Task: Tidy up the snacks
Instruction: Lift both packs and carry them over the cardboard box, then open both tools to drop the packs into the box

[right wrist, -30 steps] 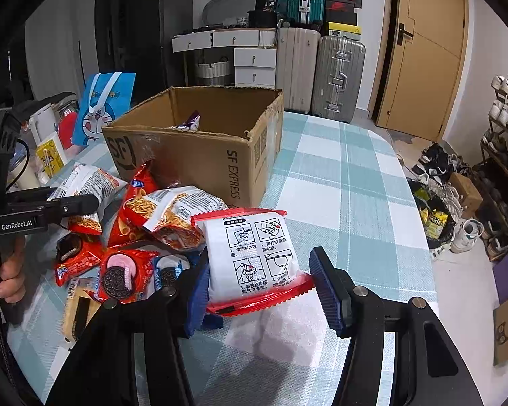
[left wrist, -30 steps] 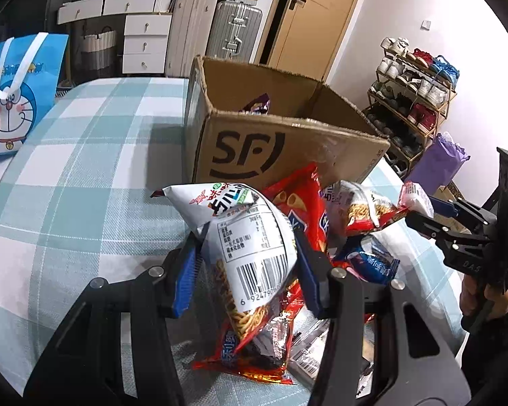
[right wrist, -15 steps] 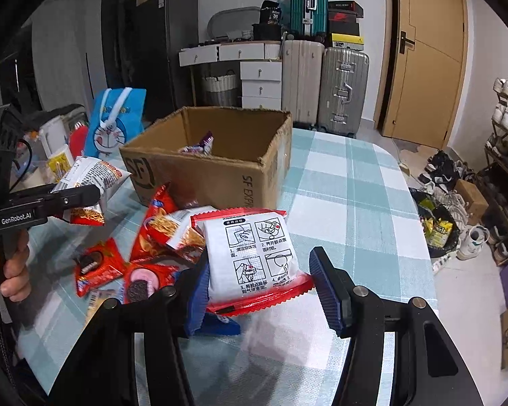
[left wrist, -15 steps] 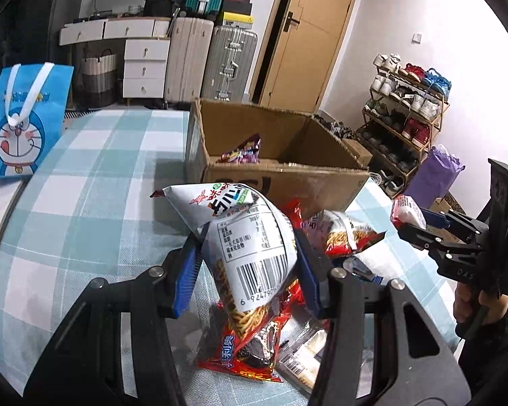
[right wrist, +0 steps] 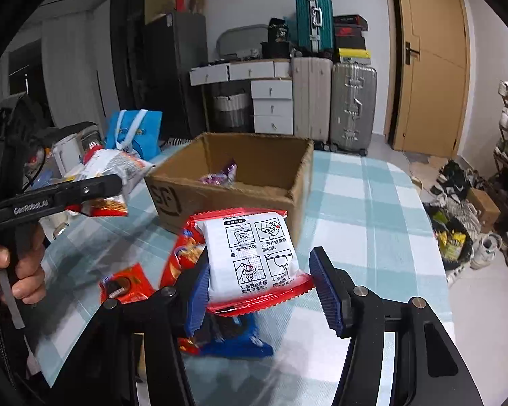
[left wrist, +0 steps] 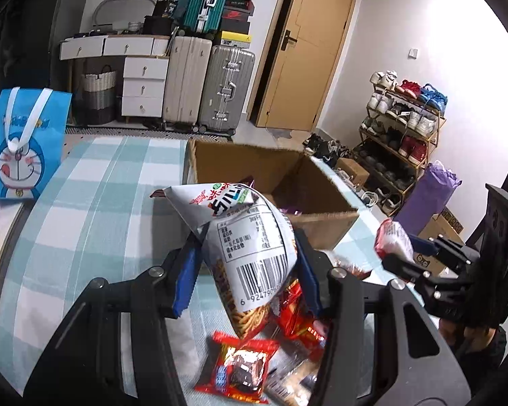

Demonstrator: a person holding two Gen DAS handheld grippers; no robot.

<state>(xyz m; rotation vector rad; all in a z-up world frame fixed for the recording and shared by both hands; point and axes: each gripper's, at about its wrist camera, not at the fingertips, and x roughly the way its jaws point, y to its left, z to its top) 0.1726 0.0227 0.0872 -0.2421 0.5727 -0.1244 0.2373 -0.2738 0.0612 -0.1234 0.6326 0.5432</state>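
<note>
**Two hand-held grippers, each carrying a snack packet above the checked desk.**

Left wrist view: the left gripper [left wrist: 250, 270] is closed partway, its blue pads pressing both sides of a white noodle-snack bag [left wrist: 247, 237] held clear of the desk [left wrist: 84, 209]. The open cardboard box [left wrist: 321, 216] lies just beyond, and loose red packets [left wrist: 244, 368] lie below. At right, the right gripper [left wrist: 403, 250] carries a packet.
Right wrist view: the right gripper [right wrist: 257, 291] holds a white, red-edged packet [right wrist: 257, 257]; the left pad touches it, while contact at the right pad cannot be told. The box [right wrist: 233, 189] contains a purple packet [right wrist: 220, 176]. At left, a hand [right wrist: 20, 267] holds the left gripper [right wrist: 118, 182] with its bag [right wrist: 115, 169].
</note>
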